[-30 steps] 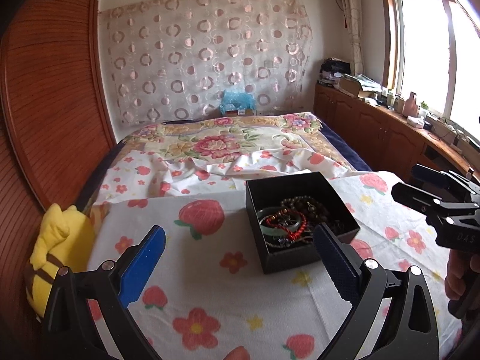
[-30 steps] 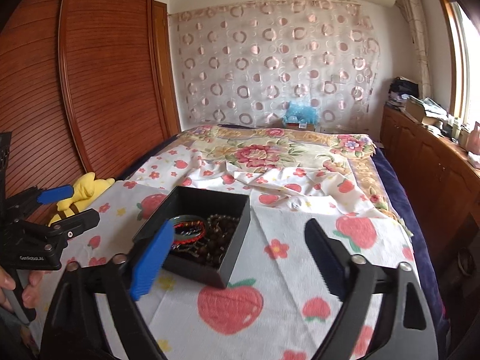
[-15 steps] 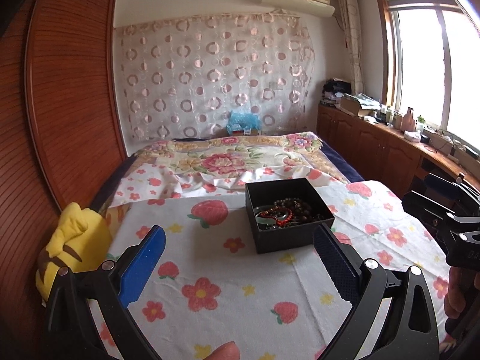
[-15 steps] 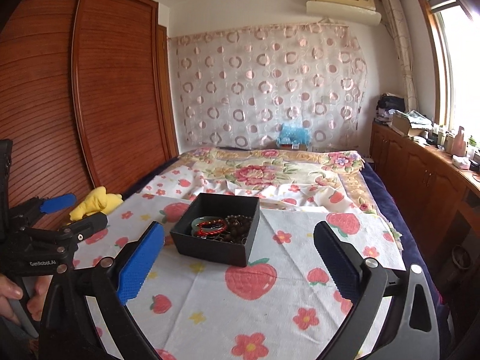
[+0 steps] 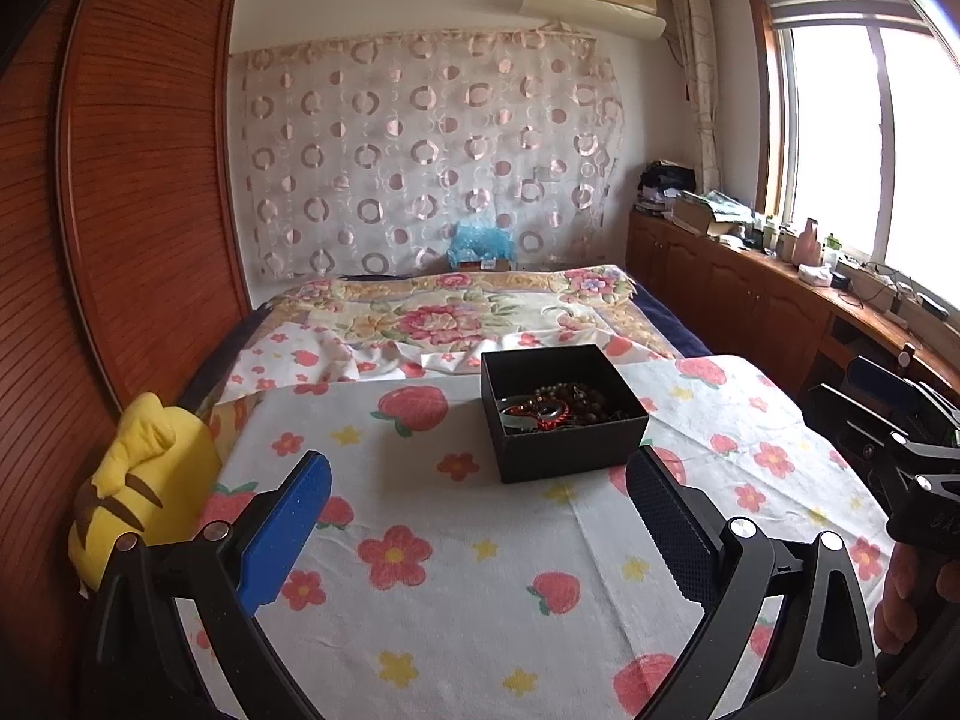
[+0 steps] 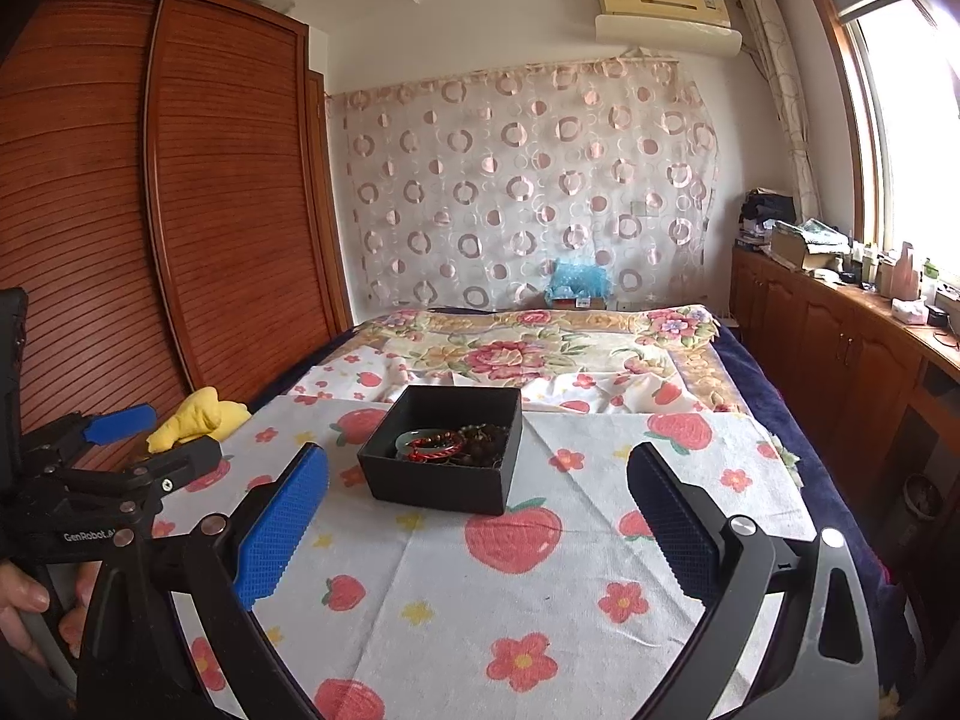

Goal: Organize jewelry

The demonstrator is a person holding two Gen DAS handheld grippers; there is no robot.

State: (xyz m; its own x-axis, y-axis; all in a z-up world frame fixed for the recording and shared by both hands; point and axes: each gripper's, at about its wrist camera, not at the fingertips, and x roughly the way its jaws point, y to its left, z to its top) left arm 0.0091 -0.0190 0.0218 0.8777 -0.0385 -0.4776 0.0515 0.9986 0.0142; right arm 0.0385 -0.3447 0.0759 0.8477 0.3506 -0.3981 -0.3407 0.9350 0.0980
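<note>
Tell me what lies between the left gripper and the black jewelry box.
Only bare flower-and-strawberry cloth: the left wrist view shows nothing else between the open left gripper and the black box.

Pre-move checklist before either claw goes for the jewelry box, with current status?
1. Left claw open, holding nothing: ok.
2. Right claw open, holding nothing: ok.
3. Box lidless, upright on the cloth: ok.
4. Jewelry inside the box: red bangle, green bangle, dark beads: ok.
5. Pieces free of each other: cannot tell, they overlap.
6. Path from the claws to the box unobstructed: ok.
</note>
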